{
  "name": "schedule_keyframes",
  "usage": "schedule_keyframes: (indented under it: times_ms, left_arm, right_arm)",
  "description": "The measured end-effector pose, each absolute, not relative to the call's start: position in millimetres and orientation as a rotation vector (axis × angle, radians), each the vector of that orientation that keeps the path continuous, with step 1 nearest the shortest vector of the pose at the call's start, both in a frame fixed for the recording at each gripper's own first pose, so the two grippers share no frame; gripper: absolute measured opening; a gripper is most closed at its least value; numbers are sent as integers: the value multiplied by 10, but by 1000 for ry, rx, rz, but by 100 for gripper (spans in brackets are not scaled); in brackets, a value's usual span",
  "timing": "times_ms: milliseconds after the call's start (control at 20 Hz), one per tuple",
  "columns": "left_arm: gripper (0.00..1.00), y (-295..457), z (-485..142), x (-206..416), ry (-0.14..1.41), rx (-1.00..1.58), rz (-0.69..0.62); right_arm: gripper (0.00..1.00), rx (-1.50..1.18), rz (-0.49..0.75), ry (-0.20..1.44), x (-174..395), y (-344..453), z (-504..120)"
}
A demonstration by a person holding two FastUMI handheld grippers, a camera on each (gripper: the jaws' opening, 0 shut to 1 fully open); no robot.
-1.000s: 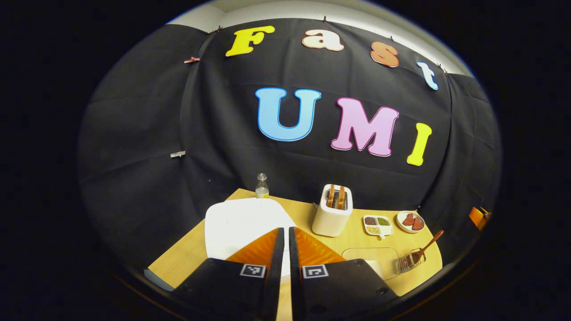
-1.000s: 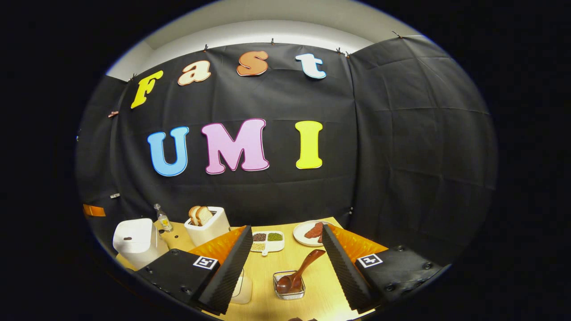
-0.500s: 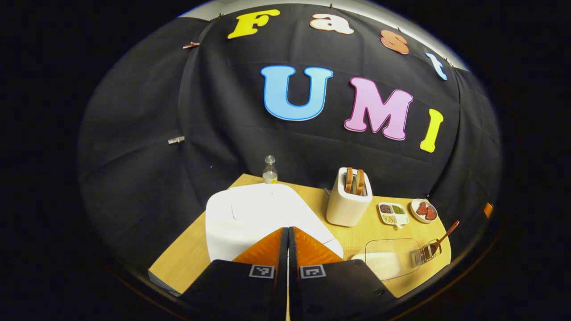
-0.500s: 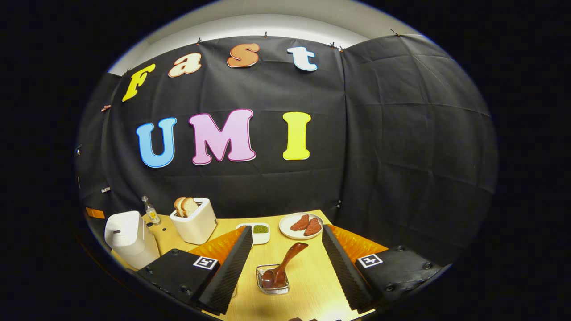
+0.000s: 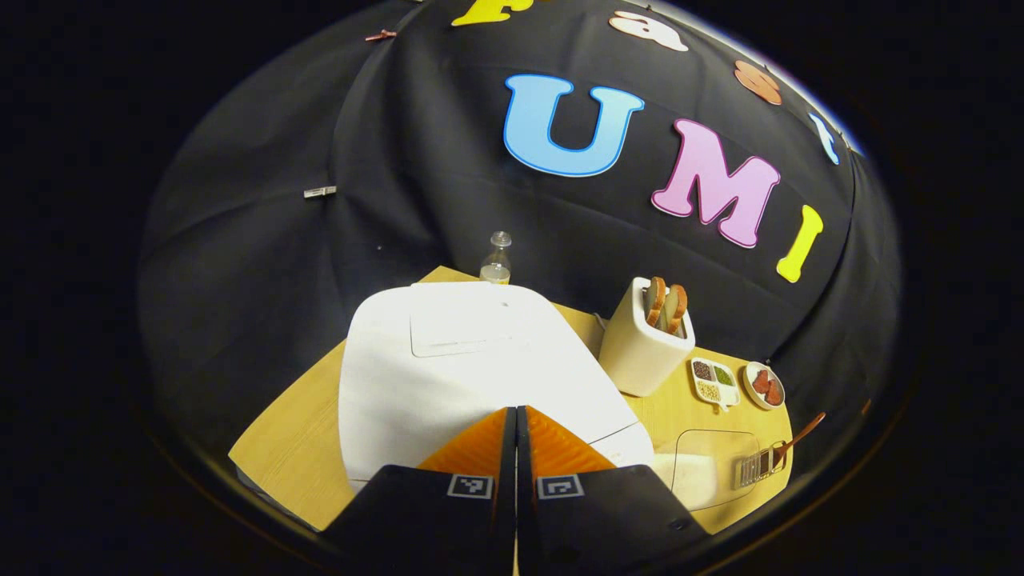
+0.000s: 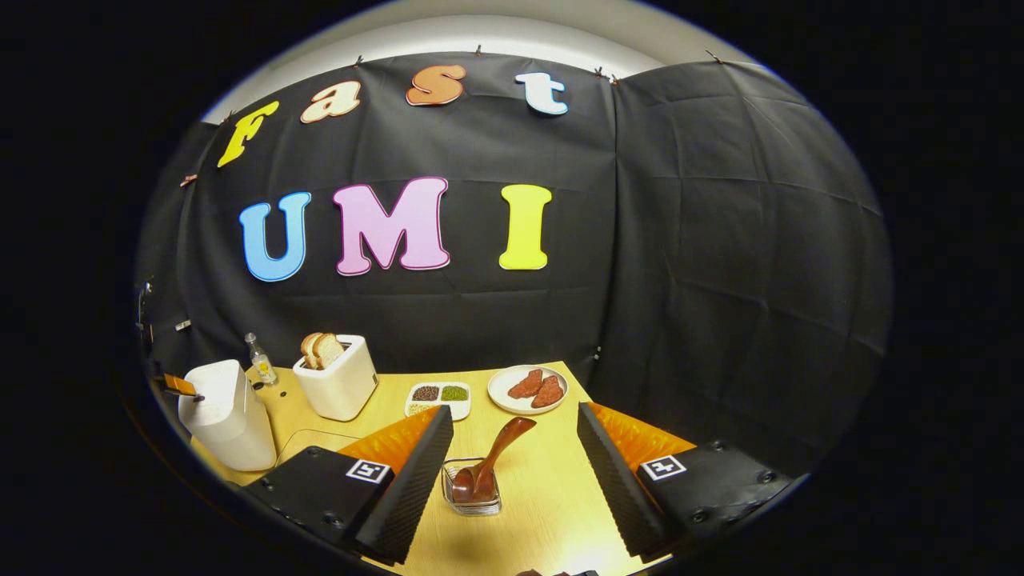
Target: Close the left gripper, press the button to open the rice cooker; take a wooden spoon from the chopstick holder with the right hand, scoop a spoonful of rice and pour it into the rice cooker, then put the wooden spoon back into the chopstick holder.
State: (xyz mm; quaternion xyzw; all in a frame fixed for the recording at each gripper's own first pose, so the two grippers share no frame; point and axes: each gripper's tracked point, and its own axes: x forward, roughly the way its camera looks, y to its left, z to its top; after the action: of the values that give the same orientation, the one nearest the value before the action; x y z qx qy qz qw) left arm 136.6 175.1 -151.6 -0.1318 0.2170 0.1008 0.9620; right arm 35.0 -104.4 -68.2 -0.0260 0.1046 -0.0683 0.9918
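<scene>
Wooden spoon (image 6: 490,456) leans in chopstick holder (image 6: 472,494) (wire).

Left gripper view: left gripper (image 5: 514,412) fingers pressed together at 6 o'clock hide the front edge of the rice cooker (image 5: 464,368); button location hidden, contact cannot be told. Clear container (image 5: 714,472) at 4 o'clock: contents too faint to tell. Chopstick holder (image 5: 756,468) small near the rim, spoon bowl unresolved.

Right gripper view: rice cooker (image 6: 224,416) at 9 o'clock, with the other gripper's tip (image 6: 180,386) against its top; contact point too small to tell. Divided dish (image 6: 438,396) near edge hidden behind own left finger (image 6: 420,460).
</scene>
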Motion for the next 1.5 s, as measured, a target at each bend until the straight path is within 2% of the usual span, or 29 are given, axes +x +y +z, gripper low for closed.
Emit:
schedule_keyframes:
  times_ms: [650,800,950,1150,1500]
  left_arm:
    - [7,1753,-1614,1376,495,-228,209]
    - [7,1778,-1296,1336,401,-185,253]
    - [7,1872,-690,1230,241,-46,328]
    - [7,1556,-42,1045,109,50,298]
    - [9,870,-42,713,142,67,190]
  right_arm:
    - [97,-58,-111,216,281,-990,-757]
    - [97,-57,-113,209,262,-1035,-752]
    - [97,-22,-116,224,268,-1063,-807]
    - [97,-25,-118,227,309,-1111,-866]
    - [97,20,-84,278,500,-1070,-1132]
